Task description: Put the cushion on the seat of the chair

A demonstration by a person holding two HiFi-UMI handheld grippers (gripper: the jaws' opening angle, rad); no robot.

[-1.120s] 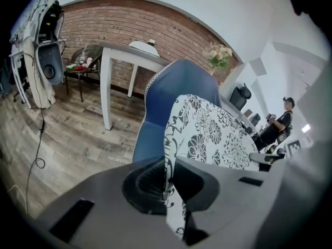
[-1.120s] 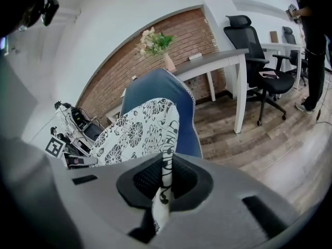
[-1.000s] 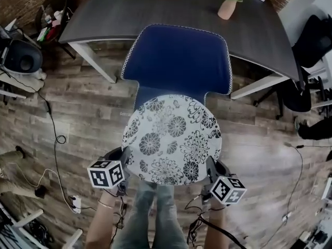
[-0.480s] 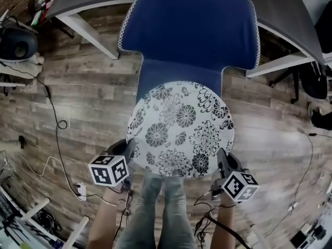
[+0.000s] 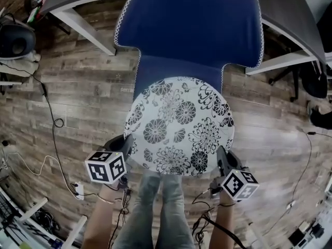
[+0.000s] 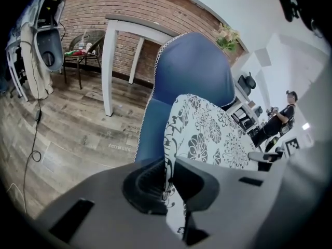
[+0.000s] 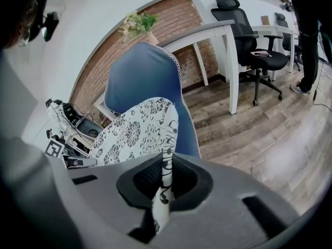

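Cushion (image 5: 179, 126), round and white with black flowers, lies flat between my two tools in front of the blue chair (image 5: 192, 25), its far edge over the chair's narrow lower part. My left gripper (image 5: 124, 147) is clamped on its left rim and my right gripper (image 5: 222, 160) on its right rim, each pinching the fabric edge. Whether it rests on the chair I cannot tell.
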